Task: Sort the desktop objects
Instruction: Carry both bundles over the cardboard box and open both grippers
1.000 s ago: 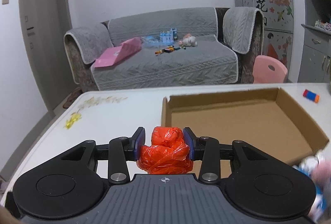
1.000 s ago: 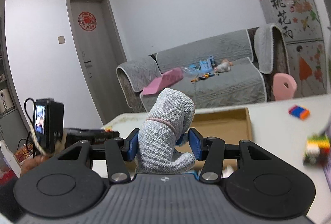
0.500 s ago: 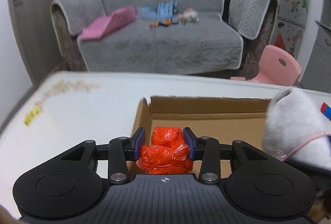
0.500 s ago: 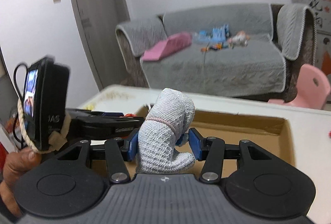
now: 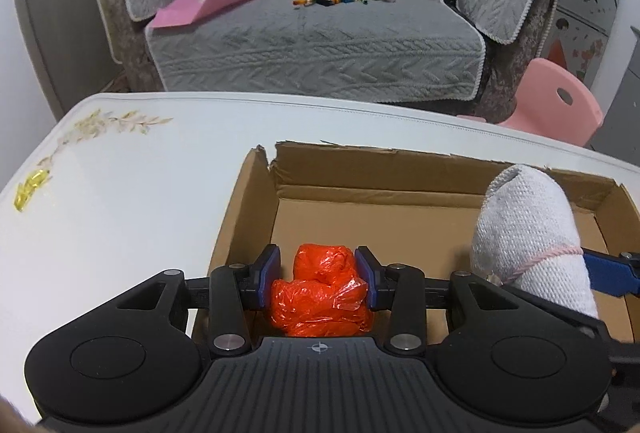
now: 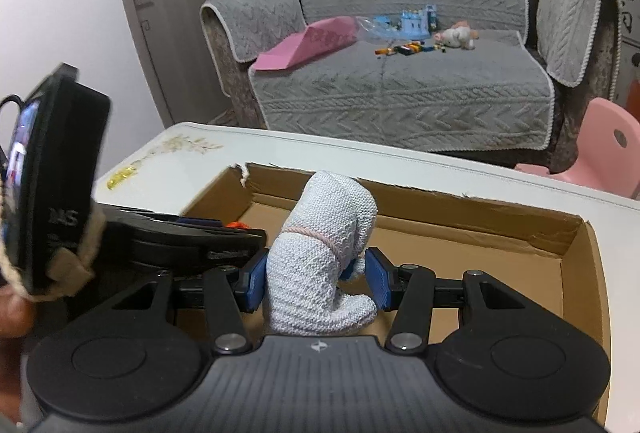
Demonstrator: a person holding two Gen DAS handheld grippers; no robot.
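Orange plastic wad (image 5: 320, 297) pinched in left gripper (image 5: 319, 279), grey knitted roll (image 6: 320, 265) in right gripper (image 6: 316, 279), both over cardboard box (image 5: 400, 217).

both grippers moved in over the cardboard box (image 5: 440, 189) and tipped downward; the left gripper (image 5: 319, 273) with its orange bag (image 5: 320, 297) now sits just beside the right one's knitted glove (image 6: 320, 257)

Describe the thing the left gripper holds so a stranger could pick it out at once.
Start at the white table and find the open cardboard box on it. Over the box's near left corner, the left gripper clamps an orange plastic bag wadded into a ball. Its shiny crinkled orange film sets it apart from the white knitted bundle beside it.
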